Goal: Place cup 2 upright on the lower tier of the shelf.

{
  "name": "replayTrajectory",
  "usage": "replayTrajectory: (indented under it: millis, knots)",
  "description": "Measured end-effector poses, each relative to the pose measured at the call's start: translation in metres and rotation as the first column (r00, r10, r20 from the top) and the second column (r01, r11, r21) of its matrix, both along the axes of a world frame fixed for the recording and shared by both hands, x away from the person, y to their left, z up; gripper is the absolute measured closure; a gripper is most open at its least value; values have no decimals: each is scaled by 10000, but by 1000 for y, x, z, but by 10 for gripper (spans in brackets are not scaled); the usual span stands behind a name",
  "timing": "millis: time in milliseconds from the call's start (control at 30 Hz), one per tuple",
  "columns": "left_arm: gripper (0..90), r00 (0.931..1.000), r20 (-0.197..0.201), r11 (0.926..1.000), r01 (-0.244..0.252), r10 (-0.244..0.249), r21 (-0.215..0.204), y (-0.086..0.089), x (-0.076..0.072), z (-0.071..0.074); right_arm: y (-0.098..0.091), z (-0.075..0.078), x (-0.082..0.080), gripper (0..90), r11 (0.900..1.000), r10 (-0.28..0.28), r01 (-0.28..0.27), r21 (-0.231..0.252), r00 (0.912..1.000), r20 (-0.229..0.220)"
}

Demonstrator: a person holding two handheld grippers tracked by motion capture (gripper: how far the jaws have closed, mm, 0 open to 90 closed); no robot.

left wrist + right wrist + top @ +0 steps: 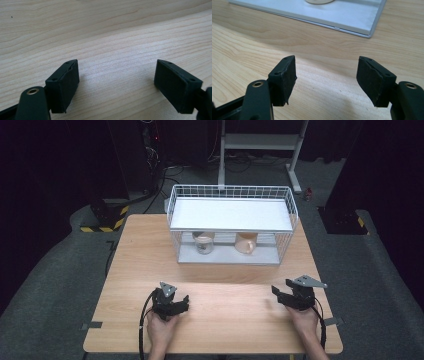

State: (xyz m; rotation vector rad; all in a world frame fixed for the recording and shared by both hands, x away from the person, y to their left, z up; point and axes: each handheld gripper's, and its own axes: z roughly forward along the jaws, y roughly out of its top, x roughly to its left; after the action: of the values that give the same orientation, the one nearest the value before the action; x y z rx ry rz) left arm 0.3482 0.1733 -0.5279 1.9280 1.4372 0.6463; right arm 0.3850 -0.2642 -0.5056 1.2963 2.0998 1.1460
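Two cups, a pale glass jar-like cup (203, 241) and a peach ceramic mug (245, 243), stand under the shelf of the white wire rack (230, 191) at the far side of the wooden bench (215, 310). Both look rigid, smooth and breakable, so I judge a firm grip across the body or rim safest. Left gripper (176, 306) and right gripper (283, 295) rest near the front edge, jaws parted and empty.

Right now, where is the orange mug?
In the high view the orange mug stands on the lower shelf of the wire rack, right of the glass jar, beyond both grippers.

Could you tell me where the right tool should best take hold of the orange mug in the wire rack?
Probably by the orange mug body, coming from the rack's open front, since the shelf covers it from above. The open right tool faces that side; its handle cannot be made out.
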Motion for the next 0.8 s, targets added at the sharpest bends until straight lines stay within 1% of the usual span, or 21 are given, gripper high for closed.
replayTrajectory:
  millis: [33,100,133,233,300,467,567,600,667,700,733,800]
  knots:
    - [204,10000,-11,10000,-7,7,-7,0,0,0,0,-1,-1,322,10000,-84,84,-9,9999,-72]
    - [204,10000,-2,10000,-1,1,-2,0,0,0,-1,-4,-2,321,9999,-96,95,-106,9999,-113]
    - [204,10000,-12,10000,-7,7,-7,0,0,0,-1,-4,-2,319,9998,-93,90,-166,9997,-205]
    - [204,10000,0,10000,-3,3,-4,0,0,0,-1,-7,-3,318,9990,-71,62,-437,9997,-214]
    - [204,10000,9,10000,-7,7,1,0,0,0,-1,-8,-3,318,9989,-116,101,-449,9994,-335]
    - [204,10000,10,10000,-9,9,0,0,0,0,0,-14,-4,316,9951,-89,49,-989,9991,-409]
    - [204,10000,2,10000,-18,18,-6,0,0,0,1,-16,-5,314,9929,-107,46,-1188,9986,-509]
    - [204,10000,-2,10000,-16,16,-5,0,0,0,2,-17,-5,313,9915,-171,90,-1299,9980,-612]
    - [204,10000,0,10000,-15,15,-7,0,0,0,3,-17,-5,313,9890,-111,12,-1481,9978,-658]
    - [204,10000,-1,10000,-17,17,-7,0,0,0,3,-17,-4,306,9881,-42,-83,-1535,9967,-813]
    - [204,10000,1,10000,-15,15,-1,0,0,0,3,-18,-3,301,9896,2,-132,-1430,9959,-902]
    - [204,10000,-1,10000,-18,18,-5,0,0,0,3,-18,-3,293,9895,-10,-121,-1438,9959,-907]
